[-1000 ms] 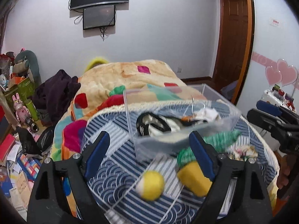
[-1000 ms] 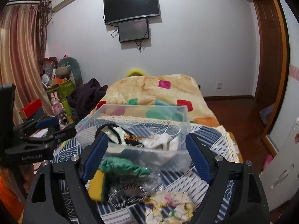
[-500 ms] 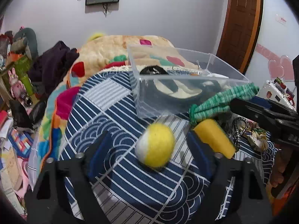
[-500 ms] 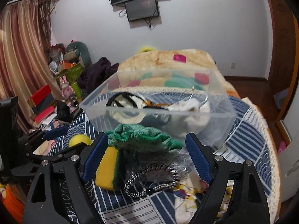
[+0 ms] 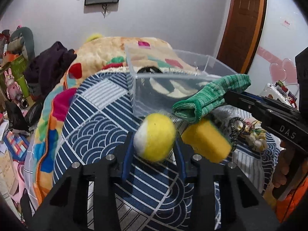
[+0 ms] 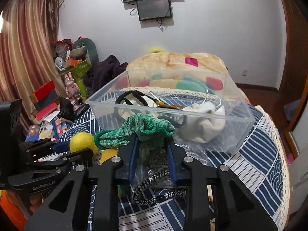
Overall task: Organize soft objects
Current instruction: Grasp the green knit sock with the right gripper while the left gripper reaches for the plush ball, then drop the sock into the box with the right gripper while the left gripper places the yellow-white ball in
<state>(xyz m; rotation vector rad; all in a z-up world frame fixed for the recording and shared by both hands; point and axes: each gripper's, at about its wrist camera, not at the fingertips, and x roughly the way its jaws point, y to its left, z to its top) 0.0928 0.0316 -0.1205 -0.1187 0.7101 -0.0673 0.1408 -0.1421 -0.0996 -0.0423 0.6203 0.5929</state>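
Two grippers are engaged, each with its jaws closed on a soft item. The left gripper (image 5: 154, 146) clamps a yellow-and-white felt ball (image 5: 155, 137) between its blue pads, holding it above the blue patterned bedspread (image 5: 92, 134). The right gripper (image 6: 152, 150) pinches a green knitted sock (image 6: 138, 130); the sock's cuff droops to the left of the jaws, and its other end bunches over the fingertips. Seen from the left wrist, the sock hangs in front of the near wall of the clear plastic bin (image 5: 146, 88) and just above a yellow sponge (image 5: 207, 142), which lies on the bedspread beside the ball.

The bin stands on the bed and holds a black-edged cream fabric item (image 6: 132, 104), a white cloth (image 6: 204, 115) and a thin wire loop (image 6: 213, 98). A black-and-white braided cord (image 6: 154, 184) lies on the bedspread below the right gripper, resting partly on what appears to be crinkled clear plastic film, though blur makes this uncertain. A floral fabric piece (image 5: 254, 140) lies to the right of the sponge. A beige blanket with colored patches (image 6: 173, 61) covers the far end of the bed.
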